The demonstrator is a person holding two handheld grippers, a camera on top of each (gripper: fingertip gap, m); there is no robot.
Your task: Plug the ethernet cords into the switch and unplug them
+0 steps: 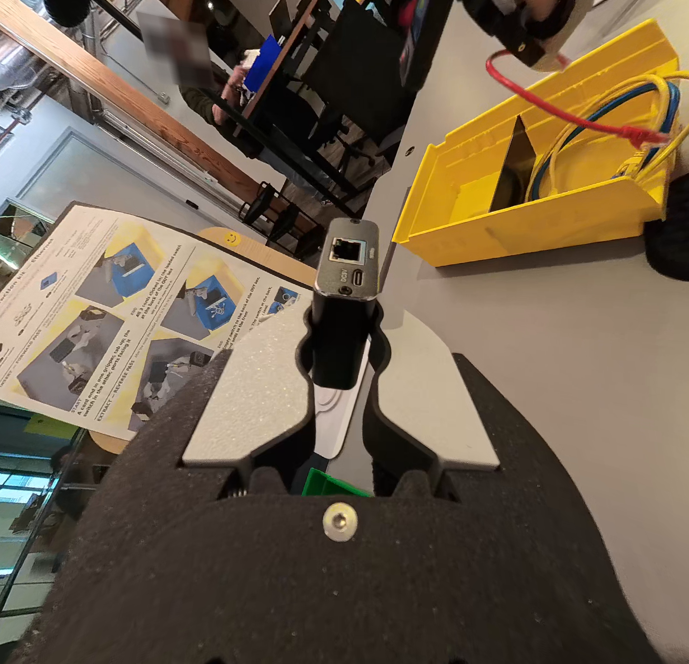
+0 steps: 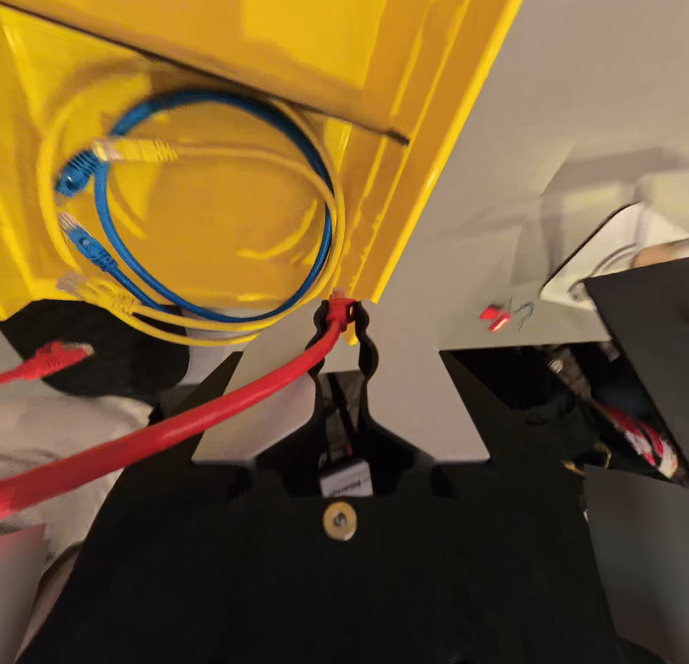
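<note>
Here, in the left wrist view, the left tongs pinch a small dark metal switch between their grey fingers, holding it clear above the grey worktop. Its end face points at the camera and shows one network socket, a small oval port and a round hole. A yellow bin sits near on the worktop, and a printed sheet lies to the left.

In the right wrist view, blurred, the right tongs are pressed onto the plug end of a red cord at the bin's corner. The cord loops away left, its other plug hanging free. Inside the yellow bin a blue cord and a yellow cord lie coiled together.
</note>
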